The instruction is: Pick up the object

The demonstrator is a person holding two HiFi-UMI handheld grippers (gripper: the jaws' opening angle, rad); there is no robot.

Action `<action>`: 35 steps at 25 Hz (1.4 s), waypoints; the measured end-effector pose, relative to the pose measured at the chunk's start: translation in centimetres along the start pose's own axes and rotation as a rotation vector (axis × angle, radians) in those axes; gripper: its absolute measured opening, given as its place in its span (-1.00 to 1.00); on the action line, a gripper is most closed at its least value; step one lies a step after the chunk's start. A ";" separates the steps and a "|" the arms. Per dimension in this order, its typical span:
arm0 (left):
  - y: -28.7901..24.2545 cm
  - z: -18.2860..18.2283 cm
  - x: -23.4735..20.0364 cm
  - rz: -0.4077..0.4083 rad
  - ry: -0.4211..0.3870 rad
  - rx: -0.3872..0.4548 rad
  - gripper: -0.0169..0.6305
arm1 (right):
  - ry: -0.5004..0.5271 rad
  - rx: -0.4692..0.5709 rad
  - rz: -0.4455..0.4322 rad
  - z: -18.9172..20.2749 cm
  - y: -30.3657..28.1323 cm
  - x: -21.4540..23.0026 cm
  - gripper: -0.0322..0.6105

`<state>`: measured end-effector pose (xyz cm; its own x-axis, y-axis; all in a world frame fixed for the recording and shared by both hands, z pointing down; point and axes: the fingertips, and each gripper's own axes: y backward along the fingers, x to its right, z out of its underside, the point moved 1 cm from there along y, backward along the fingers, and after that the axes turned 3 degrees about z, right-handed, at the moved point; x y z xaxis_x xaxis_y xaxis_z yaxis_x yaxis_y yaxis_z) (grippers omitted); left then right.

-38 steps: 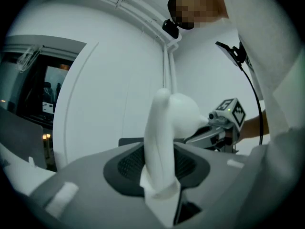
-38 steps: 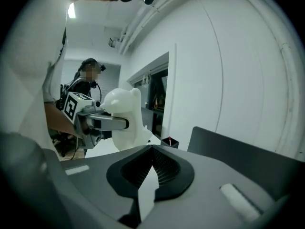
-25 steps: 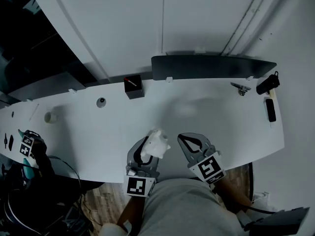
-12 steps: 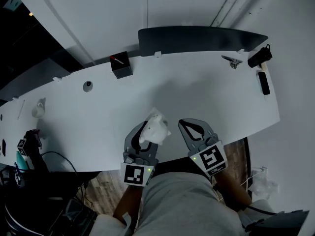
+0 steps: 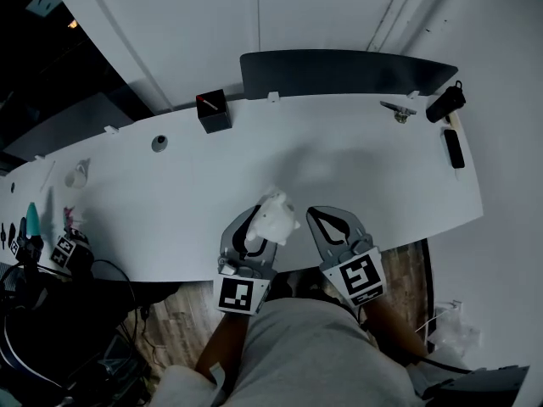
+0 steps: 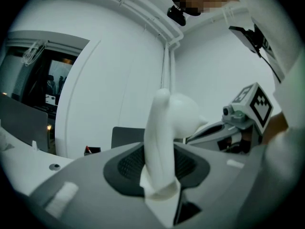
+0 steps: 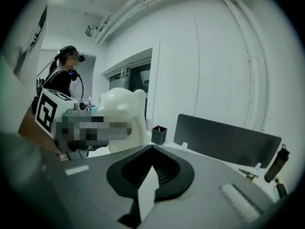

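Observation:
A white animal-shaped figure (image 5: 273,216) with small ears is clamped in my left gripper (image 5: 259,225), held above the near edge of the white table (image 5: 339,176). In the left gripper view the figure (image 6: 167,137) stands upright between the jaws, which are shut on its thin lower part. My right gripper (image 5: 333,225) hovers just to the right of it, jaws shut and empty (image 7: 151,175). The right gripper view shows the white figure (image 7: 125,120) to its left.
A dark screen panel (image 5: 344,73) stands along the table's far edge. A black pen holder (image 5: 213,111) sits at the back left. Black tools (image 5: 448,125) lie at the far right corner. Small items and cables (image 5: 51,244) crowd the far left end.
The head view has shifted a little. Both grippers keep their places near the table's front edge, the left still holding the white figure.

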<state>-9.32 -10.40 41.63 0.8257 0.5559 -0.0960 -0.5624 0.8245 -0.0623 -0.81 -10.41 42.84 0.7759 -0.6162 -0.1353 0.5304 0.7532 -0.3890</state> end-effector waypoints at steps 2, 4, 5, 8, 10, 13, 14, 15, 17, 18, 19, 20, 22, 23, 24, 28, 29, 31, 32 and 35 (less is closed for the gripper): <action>0.1 -0.2 0.9 -0.009 0.003 0.015 -0.51 | 0.000 0.020 0.003 0.1 1.0 0.0 -0.89; 0.4 -0.2 2.0 -0.013 0.004 0.029 -0.51 | -0.006 0.031 -0.004 0.6 1.9 -0.2 -0.89; 0.6 -0.2 2.8 -0.014 0.002 0.033 -0.51 | -0.010 0.035 -0.012 0.9 2.4 -0.3 -0.89; 1.5 0.4 5.1 -0.015 -0.022 0.017 -0.51 | -0.015 0.046 -0.031 1.9 4.4 -0.6 -0.89; 2.2 0.7 6.7 -0.016 -0.035 0.011 -0.51 | -0.019 0.052 -0.036 2.6 5.8 -0.7 -0.89; 3.6 0.7 9.1 -0.031 -0.033 0.016 -0.51 | -0.026 0.062 -0.049 3.6 8.1 -1.1 -0.89; 4.1 0.8 10.1 -0.038 -0.033 0.013 -0.51 | -0.025 0.066 -0.056 4.0 9.0 -1.3 -0.89; 4.6 1.0 11.1 -0.044 -0.034 0.010 -0.51 | -0.019 0.070 -0.063 4.3 9.9 -1.5 -0.89; 5.5 1.2 12.9 -0.057 -0.036 0.005 -0.51 | -0.006 0.079 -0.076 4.9 11.6 -1.9 -0.89; 5.8 1.3 13.5 -0.064 -0.035 0.003 -0.51 | -0.010 0.081 -0.081 5.1 12.2 -2.1 -0.89; 6.2 1.4 14.0 -0.071 -0.034 0.001 -0.51 | -0.019 0.084 -0.086 5.3 12.6 -2.3 -0.89; 6.6 1.5 14.4 -0.079 -0.031 0.001 -0.51 | -0.027 0.086 -0.090 5.4 13.0 -2.6 -0.89; 7.6 1.7 15.1 -0.093 -0.022 0.003 -0.51 | -0.044 0.091 -0.098 5.8 14.1 -3.3 -0.89; 8.3 1.7 15.5 -0.096 -0.016 0.003 -0.51 | -0.057 0.092 -0.101 6.1 14.7 -3.6 -0.89; 9.1 1.8 15.9 -0.097 -0.012 -0.001 -0.51 | -0.072 0.093 -0.102 6.3 15.4 -3.8 -0.89; 12.7 2.4 16.9 -0.109 -0.038 -0.043 -0.51 | -0.109 0.097 -0.079 6.9 18.0 -3.7 -0.89; 13.5 2.5 17.0 -0.118 -0.038 -0.050 -0.51 | -0.116 0.096 -0.070 7.2 18.6 -3.5 -0.89; 14.7 2.6 17.0 -0.131 -0.034 -0.062 -0.51 | -0.129 0.092 -0.053 7.7 19.4 -3.2 -0.89; 15.3 2.6 16.8 -0.135 -0.030 -0.066 -0.51 | -0.136 0.090 -0.047 7.9 19.6 -3.3 -0.89; 16.5 2.4 15.7 -0.139 -0.017 -0.072 -0.51 | -0.155 0.089 -0.034 8.0 19.6 -3.8 -0.89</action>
<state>-5.52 12.24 41.43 0.8962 0.4391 -0.0643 -0.4437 0.8844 -0.1445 9.32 8.55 42.99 0.7966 -0.6041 0.0218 0.5802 0.7540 -0.3080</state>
